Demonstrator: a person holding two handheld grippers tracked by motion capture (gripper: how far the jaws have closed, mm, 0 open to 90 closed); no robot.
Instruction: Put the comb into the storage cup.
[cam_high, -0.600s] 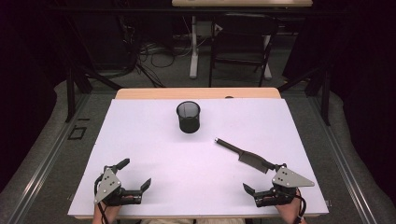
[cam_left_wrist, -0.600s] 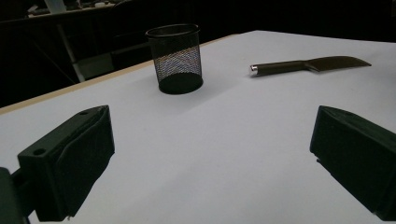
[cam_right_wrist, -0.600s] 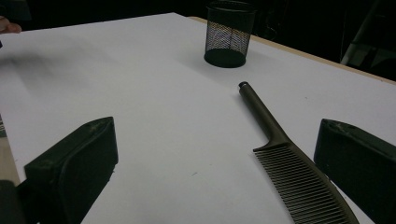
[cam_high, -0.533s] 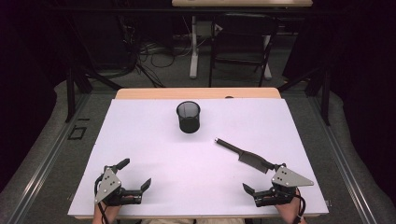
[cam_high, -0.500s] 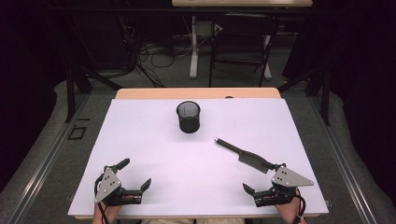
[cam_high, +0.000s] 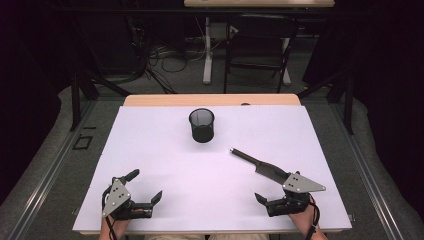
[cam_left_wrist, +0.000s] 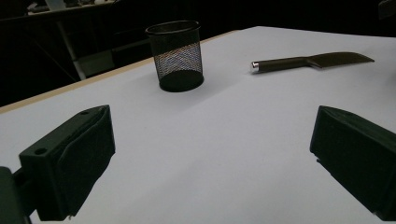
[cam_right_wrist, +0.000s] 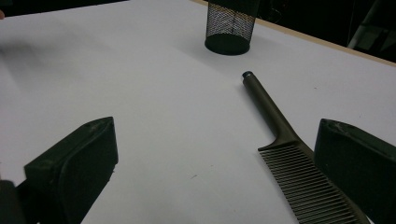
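Black wire-mesh cup (cam_high: 202, 125), one, round and upright, stands mid-table on the smooth white sheet (cam_high: 150, 150); one dark comb (cam_high: 260, 165), thin rod handle and fine teeth, lies flat to its right. Left gripper (cam_high: 145, 187) and right gripper (cam_high: 270, 192) rest near the front edge, jaws wide apart, holding nothing; comb teeth lie just beside the right gripper.

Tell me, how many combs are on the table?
1. The comb lies flat on the white table, right of the mesh cup, its toothed end by the right gripper. Nothing looks hidden.
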